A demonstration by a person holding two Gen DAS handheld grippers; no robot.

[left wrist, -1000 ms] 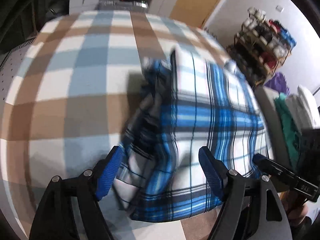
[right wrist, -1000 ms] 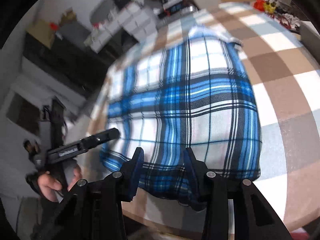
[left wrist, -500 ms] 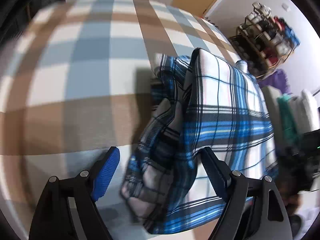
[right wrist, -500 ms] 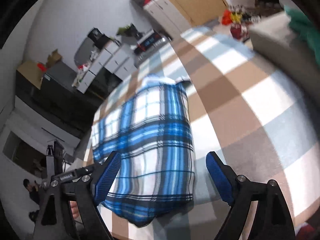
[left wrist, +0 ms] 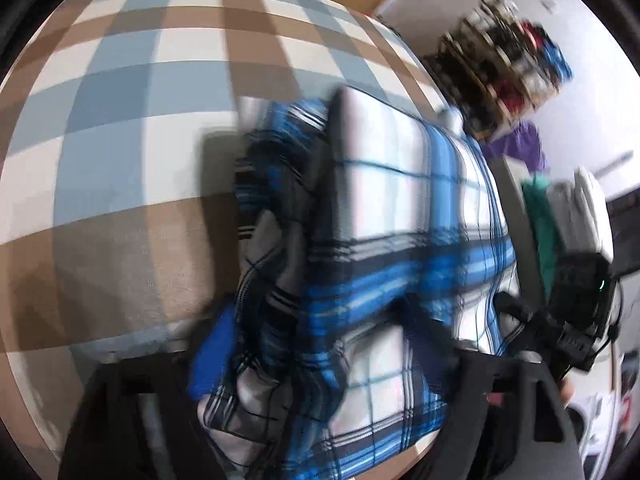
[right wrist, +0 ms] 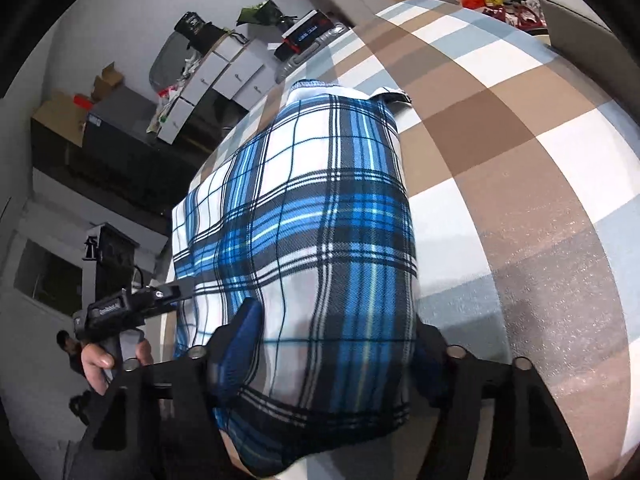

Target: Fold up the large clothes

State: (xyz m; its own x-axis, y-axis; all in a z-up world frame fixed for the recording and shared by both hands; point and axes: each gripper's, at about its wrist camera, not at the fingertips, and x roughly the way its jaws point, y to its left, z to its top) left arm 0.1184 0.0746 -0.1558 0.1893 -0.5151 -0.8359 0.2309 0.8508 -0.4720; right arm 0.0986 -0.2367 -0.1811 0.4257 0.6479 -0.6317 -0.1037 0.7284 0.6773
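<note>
Half a sec ago both our grippers stood spread above the plaid shirt [right wrist: 304,240]; now both have come down astride its near hem, which we read as the start of the next fold, hem toward collar. The shirt lies as a long, already narrowed bundle on the checked desk [right wrist: 520,128], collar end far, hem end at the desk's near edge.

Left to right: in the left wrist view, badly blurred, the left gripper [left wrist: 320,352] straddles the bunched left edge, blue pad [left wrist: 208,356] low against the desk, fingers wide, cloth filling the gap but not pinched. The right wrist view shows the same tool from the side, held level by a bare hand [right wrist: 116,360] and reaching in from the shirt's left.

The right gripper [right wrist: 332,352] sits w/ fingers spread across nearly the full width of the hem, pad [right wrist: 240,344] resting on fabric, tool angled down along the shirt's length. No grip closed yet, by our read.
</note>
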